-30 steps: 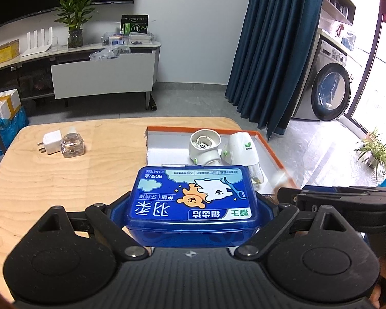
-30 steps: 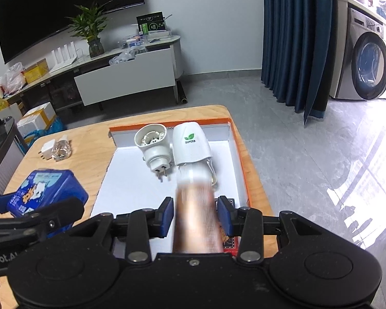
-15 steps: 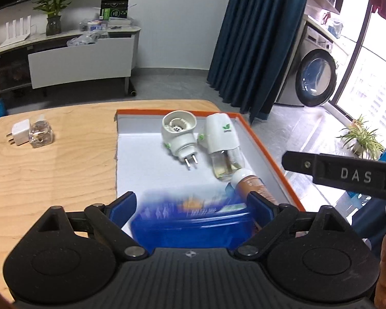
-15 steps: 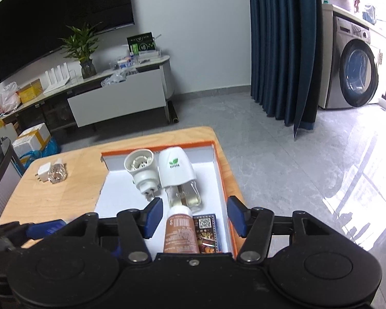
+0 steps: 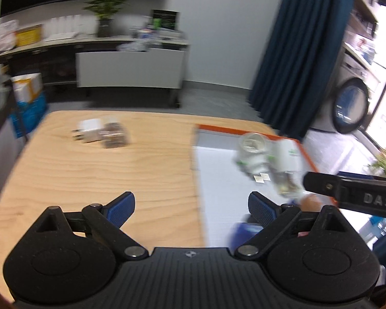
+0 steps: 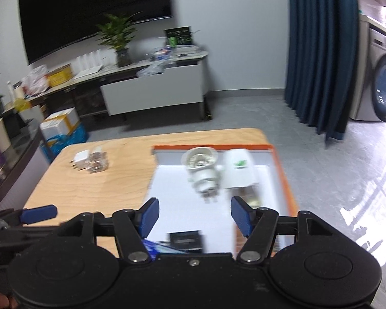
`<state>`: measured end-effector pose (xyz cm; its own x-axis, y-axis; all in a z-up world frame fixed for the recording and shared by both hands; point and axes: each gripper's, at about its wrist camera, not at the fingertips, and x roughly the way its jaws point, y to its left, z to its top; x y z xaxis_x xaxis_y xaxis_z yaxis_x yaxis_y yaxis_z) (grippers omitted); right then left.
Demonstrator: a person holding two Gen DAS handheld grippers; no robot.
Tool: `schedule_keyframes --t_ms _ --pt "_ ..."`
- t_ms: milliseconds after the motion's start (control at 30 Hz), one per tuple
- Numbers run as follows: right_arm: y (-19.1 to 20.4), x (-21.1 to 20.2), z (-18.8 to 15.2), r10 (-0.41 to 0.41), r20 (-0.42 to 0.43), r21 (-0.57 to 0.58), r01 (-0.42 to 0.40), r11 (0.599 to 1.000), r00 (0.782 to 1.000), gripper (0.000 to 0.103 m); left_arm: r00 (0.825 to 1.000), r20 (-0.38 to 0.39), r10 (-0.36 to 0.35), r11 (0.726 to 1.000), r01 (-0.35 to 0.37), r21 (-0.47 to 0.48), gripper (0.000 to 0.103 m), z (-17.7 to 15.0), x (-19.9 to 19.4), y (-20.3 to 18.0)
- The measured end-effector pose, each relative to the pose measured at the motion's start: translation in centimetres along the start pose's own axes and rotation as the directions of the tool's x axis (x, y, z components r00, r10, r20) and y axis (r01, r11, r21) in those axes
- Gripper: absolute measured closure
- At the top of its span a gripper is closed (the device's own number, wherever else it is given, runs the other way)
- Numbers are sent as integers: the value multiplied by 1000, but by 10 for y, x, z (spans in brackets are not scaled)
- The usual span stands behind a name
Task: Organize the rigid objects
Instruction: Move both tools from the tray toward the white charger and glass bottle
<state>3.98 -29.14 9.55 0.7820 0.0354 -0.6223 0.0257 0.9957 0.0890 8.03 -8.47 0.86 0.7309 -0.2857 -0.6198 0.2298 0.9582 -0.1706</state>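
— Left wrist view: what is changing?
— I am drawing my left tool [image 5: 191,202] back, spread and bare; a second ago it was pinching the blue box [image 5: 244,231], now lying in the tray [image 5: 247,128] below its right finger.
— And the right tool [image 6: 193,213]?
— It is hanging spread over the tray too. Ahead-left on the counter [image 5: 90,175], a white plug [image 5: 88,127] and clear cube [image 5: 114,135] are waiting, probably next; beyond are curtain and washer.

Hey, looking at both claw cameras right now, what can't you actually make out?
- Blue box: left wrist view, mostly hidden behind the left claw.
- Label on the white plug-in: right wrist view, motion blur.
- Charger and clear cube: both views, blurred and small; touching or apart is unclear.
- Dark packet: right wrist view, its print blurred, its lower edge cut off by the right claw.
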Motion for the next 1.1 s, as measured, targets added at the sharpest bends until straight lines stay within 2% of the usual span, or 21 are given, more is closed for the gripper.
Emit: schedule_keyframes --t_ms 300,533,767,1100 --pt "71 42 12 111 -42 -88 -115 989 993 23 990 29 141 985 -138 -106 5 21 -13 81" --pt "125 100 34 166 -89 -160 -178 971 982 20 979 49 200 968 -190 -165 4 35 -12 129" --pt "169 180 44 175 -162 -204 -206 957 971 19 979 46 199 965 -188 -180 4 42 5 154" --pt "195 262 55 154 -212 -202 -197 959 965 19 982 36 184 967 -174 -187 4 51 41 173"
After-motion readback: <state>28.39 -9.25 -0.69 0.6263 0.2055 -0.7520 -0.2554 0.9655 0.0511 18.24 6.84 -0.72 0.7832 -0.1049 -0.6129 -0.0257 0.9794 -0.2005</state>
